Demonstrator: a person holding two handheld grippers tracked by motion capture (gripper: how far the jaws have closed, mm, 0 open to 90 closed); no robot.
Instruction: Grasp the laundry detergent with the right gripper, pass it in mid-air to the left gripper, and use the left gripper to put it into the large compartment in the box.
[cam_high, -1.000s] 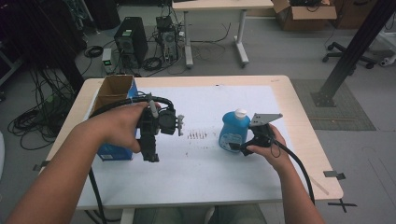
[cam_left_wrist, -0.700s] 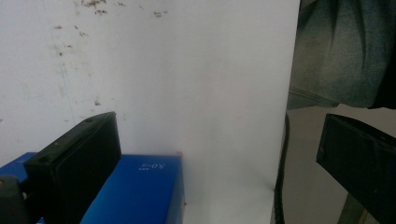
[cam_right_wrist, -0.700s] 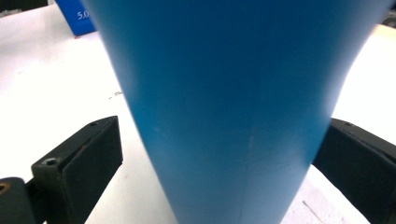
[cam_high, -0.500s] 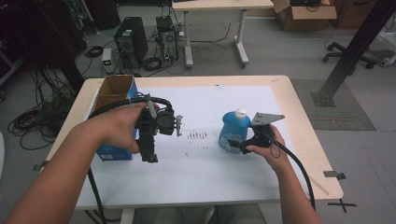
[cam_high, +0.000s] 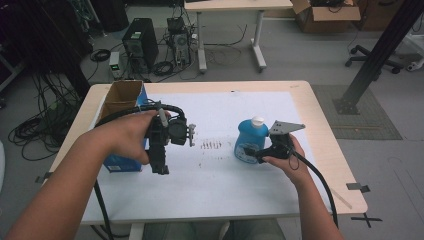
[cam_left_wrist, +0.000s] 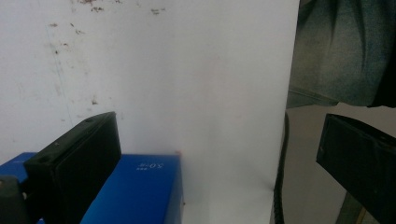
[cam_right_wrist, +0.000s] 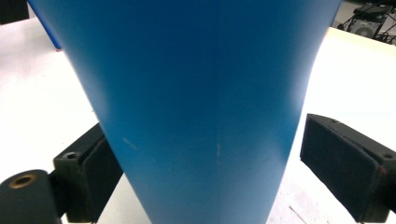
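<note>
A blue bottle (cam_high: 250, 141) with a white cap stands upright on the white sheet, right of centre. My right gripper (cam_high: 254, 151) reaches it from the right, low down. In the right gripper view the bottle (cam_right_wrist: 196, 93) stands between the jaws of my right gripper (cam_right_wrist: 205, 154). They have just been closing. The left pad sits at the bottle's side, and a gap remains before the right pad. My left gripper (cam_high: 160, 167) hangs over the sheet, pointing down, next to a blue carton (cam_high: 120, 162). In its own view my left gripper (cam_left_wrist: 215, 135) is open with nothing between the jaws.
The blue carton (cam_left_wrist: 140, 186) has open brown flaps (cam_high: 120, 97) and stands at the table's left. A short row of dark specks (cam_high: 210, 145) marks the white sheet (cam_high: 225, 107) between the grippers. The table's front edge (cam_left_wrist: 280, 140) lies under the left gripper. Computers and cables crowd the floor behind.
</note>
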